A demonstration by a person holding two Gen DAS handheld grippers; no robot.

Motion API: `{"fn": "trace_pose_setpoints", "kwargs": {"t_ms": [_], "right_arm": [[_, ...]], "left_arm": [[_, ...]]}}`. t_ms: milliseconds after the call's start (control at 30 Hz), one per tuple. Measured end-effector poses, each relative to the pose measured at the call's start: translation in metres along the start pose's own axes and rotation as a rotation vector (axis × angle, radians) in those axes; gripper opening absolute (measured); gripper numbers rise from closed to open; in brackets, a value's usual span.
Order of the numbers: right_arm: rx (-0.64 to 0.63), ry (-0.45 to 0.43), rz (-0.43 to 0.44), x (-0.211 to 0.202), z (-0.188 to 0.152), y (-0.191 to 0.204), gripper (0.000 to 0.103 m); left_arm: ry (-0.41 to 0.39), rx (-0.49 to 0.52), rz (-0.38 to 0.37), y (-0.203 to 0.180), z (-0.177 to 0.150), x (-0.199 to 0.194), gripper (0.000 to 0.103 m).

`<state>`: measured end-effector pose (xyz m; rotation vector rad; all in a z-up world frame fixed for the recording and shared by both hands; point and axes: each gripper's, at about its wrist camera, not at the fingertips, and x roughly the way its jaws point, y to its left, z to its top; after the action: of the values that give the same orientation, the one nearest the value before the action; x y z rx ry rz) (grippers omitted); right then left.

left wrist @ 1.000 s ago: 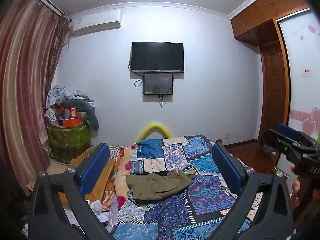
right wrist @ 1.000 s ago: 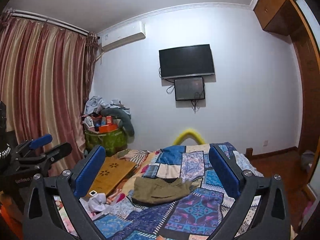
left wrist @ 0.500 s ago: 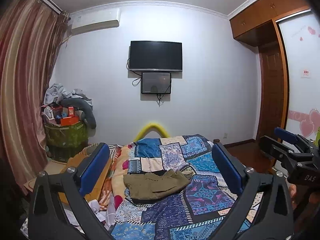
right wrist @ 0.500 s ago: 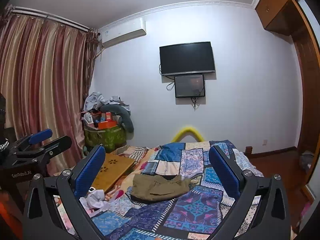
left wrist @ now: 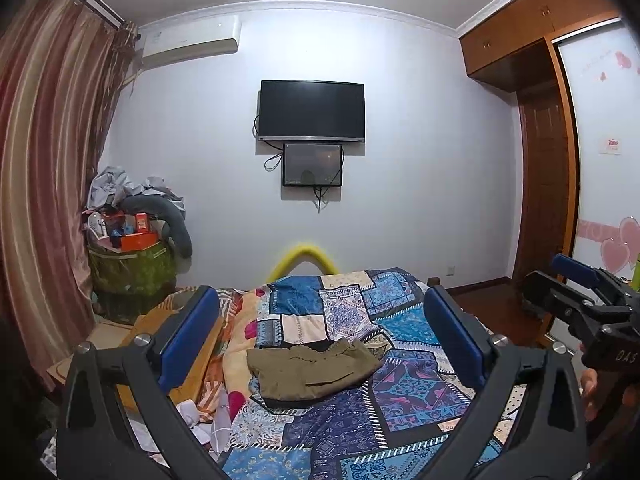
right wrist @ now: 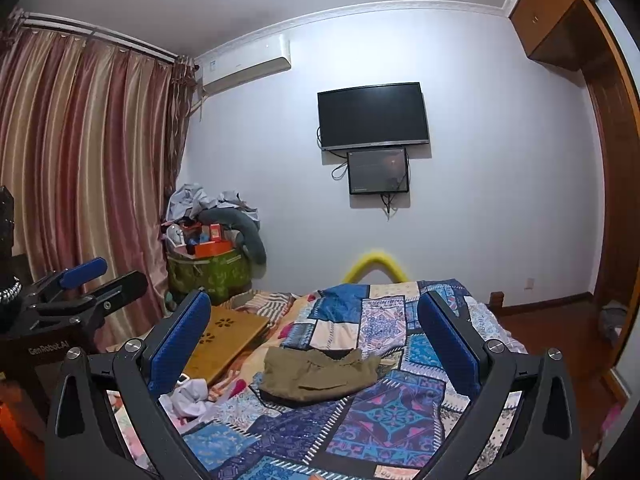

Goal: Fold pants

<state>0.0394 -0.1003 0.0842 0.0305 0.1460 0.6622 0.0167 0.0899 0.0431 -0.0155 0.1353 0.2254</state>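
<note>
The pants [left wrist: 310, 372] lie ahead of and below both my hand-held grippers, crumpled on the bed [left wrist: 404, 408], well apart from either one. Their long axis runs across my view, left to right, the bulkier end to the left. My left hand-held gripper [left wrist: 320, 344] and my right hand-held gripper [right wrist: 314, 340] both hang with jaws spread wide, gripping nothing. Judging by framing, neither is clearly nearer; the pants sit roughly centred between each pair of blue pads. The pants are olive, soft woven cloth, rumpled into a low heap with a dark lining showing at the far edge, on a busy patchwork quilt.
</note>
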Motion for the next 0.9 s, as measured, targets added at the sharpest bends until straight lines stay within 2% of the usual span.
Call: {"fn": "trace_pose_setpoints", "kwargs": {"t_ms": [467, 900], "right_arm": [[0.007, 0.010, 0.000, -0.0008, 0.0017, -0.0006, 0.103], [0.016, 0.014, -0.004, -0.0004, 0.0020, -0.0027, 0.103]], "left_arm": [[0.008, -0.003, -0.005, 0.0007, -0.0021, 0.0040, 0.103], [0.023, -0.010, -0.044, 0.0015, -0.0043, 0.0076, 0.103]]}}
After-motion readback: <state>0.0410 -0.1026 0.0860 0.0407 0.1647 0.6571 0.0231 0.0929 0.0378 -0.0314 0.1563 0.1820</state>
